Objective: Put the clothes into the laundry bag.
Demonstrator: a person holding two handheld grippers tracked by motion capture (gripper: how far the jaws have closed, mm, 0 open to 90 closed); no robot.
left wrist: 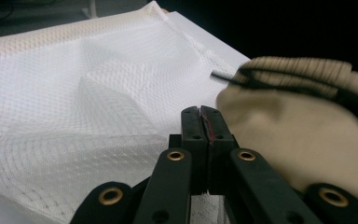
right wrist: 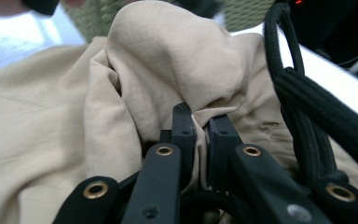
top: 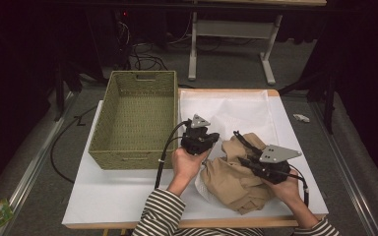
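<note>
Tabletop (top: 118, 196): white, with a wooden edge along the far side.
Left part: a woven green basket (top: 135, 118) (rectangular, open-topped) stands here.
Middle and far right: a white mesh bag (top: 226, 110) lies flat.
Near right: a crumpled beige garment (top: 229, 179) rests partly on the mesh.

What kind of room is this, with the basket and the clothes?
Probably a lab or recording workshop, not a home. The white table stands on grey carpet, cables trail across the floor behind it, and a person works a beige garment with hand-held grippers beside a woven basket.
</note>
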